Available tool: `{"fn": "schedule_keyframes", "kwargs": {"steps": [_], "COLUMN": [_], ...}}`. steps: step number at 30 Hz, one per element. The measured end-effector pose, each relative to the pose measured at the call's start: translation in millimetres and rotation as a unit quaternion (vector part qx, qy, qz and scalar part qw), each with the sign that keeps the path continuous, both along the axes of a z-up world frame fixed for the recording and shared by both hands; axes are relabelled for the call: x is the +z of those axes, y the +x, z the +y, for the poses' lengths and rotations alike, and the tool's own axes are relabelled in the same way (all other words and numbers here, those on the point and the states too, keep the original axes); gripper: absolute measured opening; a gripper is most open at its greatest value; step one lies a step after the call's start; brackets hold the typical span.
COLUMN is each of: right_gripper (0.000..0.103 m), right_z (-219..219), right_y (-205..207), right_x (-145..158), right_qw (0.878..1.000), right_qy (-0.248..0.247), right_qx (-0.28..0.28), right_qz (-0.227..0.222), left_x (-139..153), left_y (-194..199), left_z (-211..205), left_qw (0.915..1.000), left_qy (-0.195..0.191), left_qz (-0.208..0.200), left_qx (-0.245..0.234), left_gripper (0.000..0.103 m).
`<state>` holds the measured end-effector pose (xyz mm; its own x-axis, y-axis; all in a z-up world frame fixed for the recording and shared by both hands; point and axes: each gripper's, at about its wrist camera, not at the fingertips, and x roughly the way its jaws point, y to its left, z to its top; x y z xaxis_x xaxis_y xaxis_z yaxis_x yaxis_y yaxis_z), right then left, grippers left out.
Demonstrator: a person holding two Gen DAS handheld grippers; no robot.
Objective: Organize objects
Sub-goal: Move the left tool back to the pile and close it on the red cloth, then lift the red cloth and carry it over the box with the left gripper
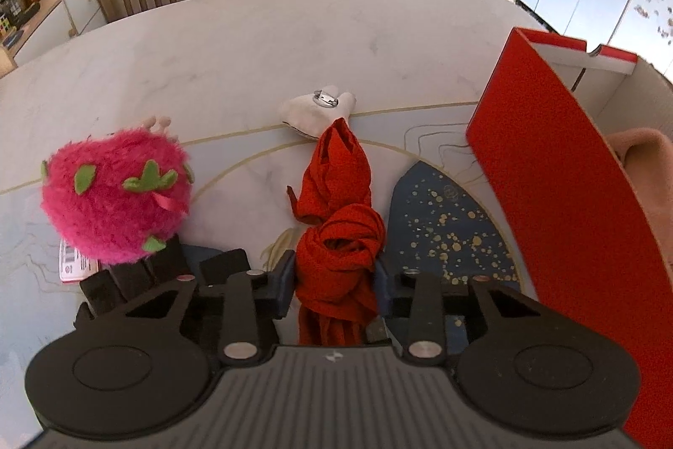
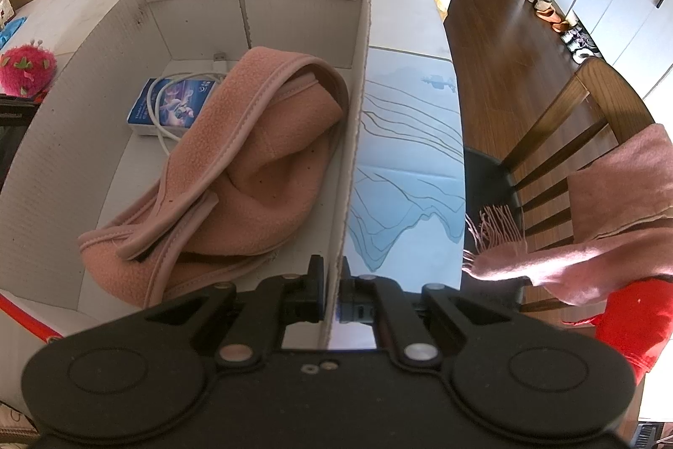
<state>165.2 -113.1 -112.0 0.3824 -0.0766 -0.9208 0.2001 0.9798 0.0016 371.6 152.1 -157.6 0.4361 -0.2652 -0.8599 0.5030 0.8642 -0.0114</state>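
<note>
Gripping: left tool closed on red cloth lying on table. Right tool pinches box wall, steadying it. Next, likely: lift cloth clear, carry over wall, drop beside pink fleece.

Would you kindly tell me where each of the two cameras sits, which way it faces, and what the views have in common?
Left wrist: sits on the left claw, looking down along its fingers at the marble table; the claw closes around a knotted red cloth, pink plush toy to one side.
Right wrist: sits on the right claw, looking down into the cardboard box; the claw pinches its side wall, with a pink hat inside.
Shared: box, plush toy, hat and table appear in both.
</note>
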Motion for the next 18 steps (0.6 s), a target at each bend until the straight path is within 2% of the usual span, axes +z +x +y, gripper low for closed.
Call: {"fn": "schedule_keyframes", "kwargs": {"steps": [11,18], "right_gripper": [0.004,0.004], "right_z": [0,0], "right_y": [0,0], "right_x": [0,0], "right_qw": [1.0,1.0], "right_qy": [0.0,0.0], "right_qx": [-0.001,-0.002], "right_qz": [-0.002,-0.002], "left_x": [31,66], "left_y": [-19,-35], "left_z": [7,3], "left_qw": [0.9998,0.998], "left_qy": [-0.018,-0.064], "left_qz": [-0.001,0.006], "left_qx": [0.01,-0.001], "left_gripper": [0.032,0.032]}}
